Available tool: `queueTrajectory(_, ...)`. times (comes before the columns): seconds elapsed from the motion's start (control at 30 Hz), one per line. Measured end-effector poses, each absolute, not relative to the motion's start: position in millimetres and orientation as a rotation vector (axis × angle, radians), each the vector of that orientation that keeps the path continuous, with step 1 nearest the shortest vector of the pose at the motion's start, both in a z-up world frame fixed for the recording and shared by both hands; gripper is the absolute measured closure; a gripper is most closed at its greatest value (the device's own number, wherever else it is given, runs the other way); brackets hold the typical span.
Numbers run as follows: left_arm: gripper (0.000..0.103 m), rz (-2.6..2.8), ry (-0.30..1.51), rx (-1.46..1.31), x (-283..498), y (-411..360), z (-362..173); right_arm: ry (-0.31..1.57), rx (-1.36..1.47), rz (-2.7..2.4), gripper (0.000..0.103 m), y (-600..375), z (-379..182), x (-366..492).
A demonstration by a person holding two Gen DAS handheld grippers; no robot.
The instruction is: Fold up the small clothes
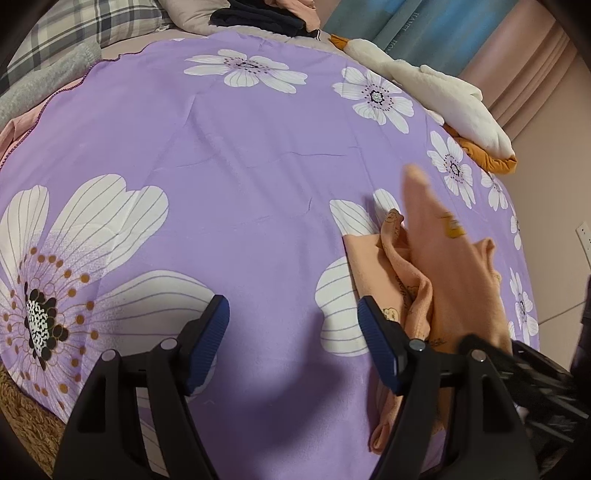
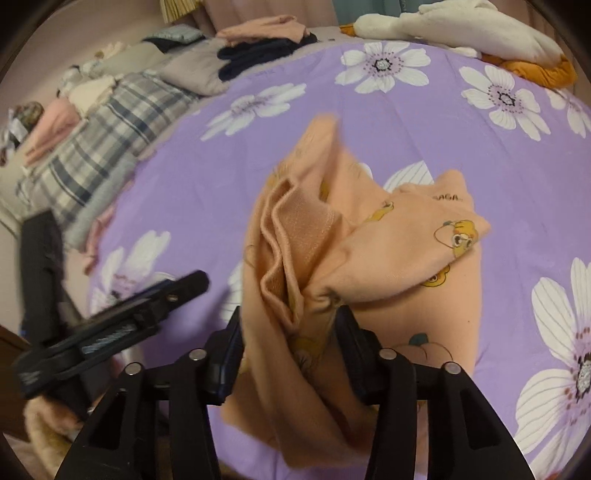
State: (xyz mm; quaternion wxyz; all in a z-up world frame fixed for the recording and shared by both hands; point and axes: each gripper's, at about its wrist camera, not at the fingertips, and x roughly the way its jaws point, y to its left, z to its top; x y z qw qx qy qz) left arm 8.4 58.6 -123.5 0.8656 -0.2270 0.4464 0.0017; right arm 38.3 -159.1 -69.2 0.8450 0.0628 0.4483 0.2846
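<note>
A: Left wrist view. Left gripper (image 1: 293, 345) at lower centre, jaws spread wide, nothing between the blue pads (image 1: 207, 343) but bare purple floral sheet (image 1: 236, 192). Not holding anything.

B: And the garment?

A: Peach garment (image 1: 436, 273) with small cartoon prints lies crumpled at right of centre, partly raised and blurred at its upper tip. Its near edge passes just beside and behind the right-hand finger of the left gripper; whether cloth and finger touch I cannot tell.

B: Right wrist view now. Right gripper (image 2: 290, 350) at lower centre, jaws partly apart. The peach garment (image 2: 369, 236) fills the gap between them: a bunched, pleated fold rises from the gap towards frame centre, and a flap with a yellow cartoon figure drapes to the right.

A: Are the pads pressing on it?

B: The cloth is gathered and pinched in at the right-hand finger, and it lies against the left one. It looks loosely pinched rather than clamped; I read it as gripped on the bunched cloth.

A: Surroundings?

B: Left gripper (image 2: 147, 306) shows at lower left, blurred, seen from the side. Upper right, a white plush toy (image 2: 461, 29) on the sheet's (image 2: 207, 184) far edge, lying over an orange cloth (image 2: 535, 70). Upper left, a plaid pillow (image 2: 107, 136); beyond it, a dark folded pile (image 2: 258, 55) with a pink piece (image 2: 262, 29) on top.

A: Same toy (image 1: 436, 88) at upper right here.
</note>
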Motion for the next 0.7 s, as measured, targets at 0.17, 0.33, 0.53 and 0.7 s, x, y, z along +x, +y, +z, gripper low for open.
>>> queueTrajectory(0.17, 0.029, 0.009, 0.926, -0.492, 9.4, 63.7, -121.1, 0.836, 0.2, 0.647, 0.04, -174.5, -40.2, 21.9)
queueTrajectory(0.33, 0.028, 0.017, 0.924, -0.516, 7.3, 68.4, -120.0, 0.844, 0.188, 0.526, 0.04, -189.9, -46.0, 31.8)
queueTrajectory(0.53, 0.028, 0.014, 0.925, -0.521, 7.1, 69.4, -119.2, 0.925, 0.237, 0.432, 0.04, -212.6, -72.8, 44.5)
queueTrajectory(0.7, 0.028, 0.008, 0.936, -0.525, 6.0, 69.3, -119.2, 0.938, 0.161, 0.436, 0.04, -193.5, -79.9, 42.6)
